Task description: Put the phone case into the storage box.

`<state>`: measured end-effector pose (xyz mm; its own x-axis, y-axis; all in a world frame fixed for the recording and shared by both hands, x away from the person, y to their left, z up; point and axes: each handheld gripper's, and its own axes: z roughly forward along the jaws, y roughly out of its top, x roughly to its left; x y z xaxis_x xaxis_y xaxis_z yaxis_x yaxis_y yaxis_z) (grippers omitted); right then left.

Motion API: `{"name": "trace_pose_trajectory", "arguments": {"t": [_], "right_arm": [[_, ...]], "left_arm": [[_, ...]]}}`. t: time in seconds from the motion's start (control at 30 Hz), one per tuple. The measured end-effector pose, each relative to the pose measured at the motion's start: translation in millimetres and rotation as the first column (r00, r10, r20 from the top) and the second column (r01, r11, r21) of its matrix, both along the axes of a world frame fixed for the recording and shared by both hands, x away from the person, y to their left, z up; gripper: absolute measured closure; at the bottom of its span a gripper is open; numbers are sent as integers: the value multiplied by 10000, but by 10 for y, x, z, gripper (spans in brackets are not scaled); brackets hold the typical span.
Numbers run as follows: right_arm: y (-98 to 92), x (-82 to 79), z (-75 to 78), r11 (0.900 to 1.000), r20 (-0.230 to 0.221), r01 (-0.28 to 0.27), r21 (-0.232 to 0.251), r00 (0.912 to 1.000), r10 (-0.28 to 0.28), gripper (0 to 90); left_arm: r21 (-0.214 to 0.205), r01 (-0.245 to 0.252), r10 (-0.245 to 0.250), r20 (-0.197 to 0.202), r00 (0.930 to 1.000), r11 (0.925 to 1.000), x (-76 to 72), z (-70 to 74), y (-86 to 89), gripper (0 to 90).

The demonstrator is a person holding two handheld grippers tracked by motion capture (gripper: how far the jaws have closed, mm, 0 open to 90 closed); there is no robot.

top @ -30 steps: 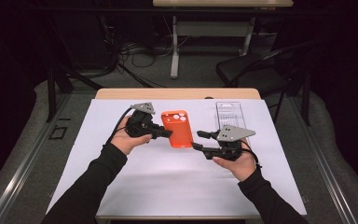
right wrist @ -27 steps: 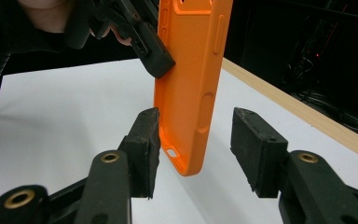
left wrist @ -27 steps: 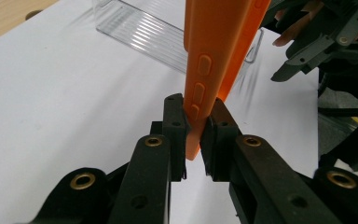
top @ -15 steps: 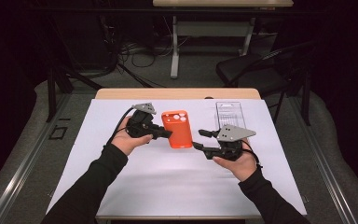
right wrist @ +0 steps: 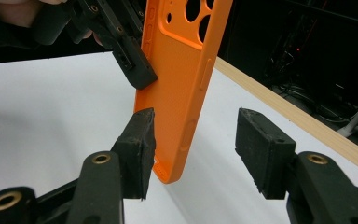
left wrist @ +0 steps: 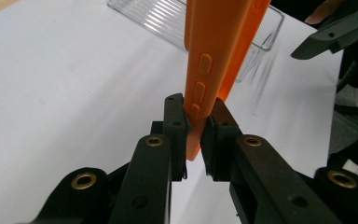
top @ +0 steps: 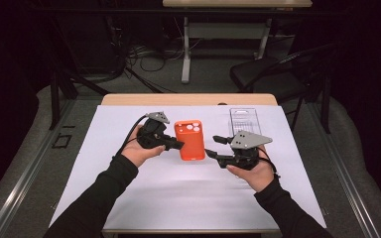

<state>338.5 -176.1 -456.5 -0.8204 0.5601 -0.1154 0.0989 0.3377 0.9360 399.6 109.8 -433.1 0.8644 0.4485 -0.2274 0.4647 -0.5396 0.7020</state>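
Left gripper view: my left gripper [left wrist: 195, 128] pinches one edge of the orange phone case [left wrist: 216, 56], held above mid-tabletop [top: 129, 198]. Right gripper [right wrist: 193, 140], just been opening, straddles it without pressing. Risk: the case pivots or slips from that single edge pinch.

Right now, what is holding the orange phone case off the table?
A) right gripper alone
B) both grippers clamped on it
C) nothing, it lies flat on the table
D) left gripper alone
D: the left gripper has its jaws pressed on the edge of the orange phone case, while the right gripper has just been opening; its jaws stand apart around the case's lower end.
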Motion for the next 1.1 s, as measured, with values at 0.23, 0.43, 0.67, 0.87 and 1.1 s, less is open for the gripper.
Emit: {"name": "trace_pose_trajectory", "arguments": {"t": [0.23,0.43,0.67,0.87,1.1], "right_arm": [[-5,-9,73,9996,72,221,-161,9997,-220,478],[-4,-20,126,9985,157,462,-309,9988,-457,446],[12,-8,208,9966,306,646,-503,9975,-631,415],[49,5,245,9938,623,616,-928,9965,-560,420],[100,0,256,9884,837,532,-1419,9956,-416,457]], "left_arm": [[216,-241,241,-6,9997,9995,-22,-1,-24,814],[491,-493,497,-74,9987,9976,-35,-1,-41,813],[827,-574,580,-42,9983,9949,-57,-14,-82,813],[959,-619,626,-46,9980,9935,-79,-29,-134,813],[1141,-713,729,-106,9973,9909,-100,-37,-183,813]]}}
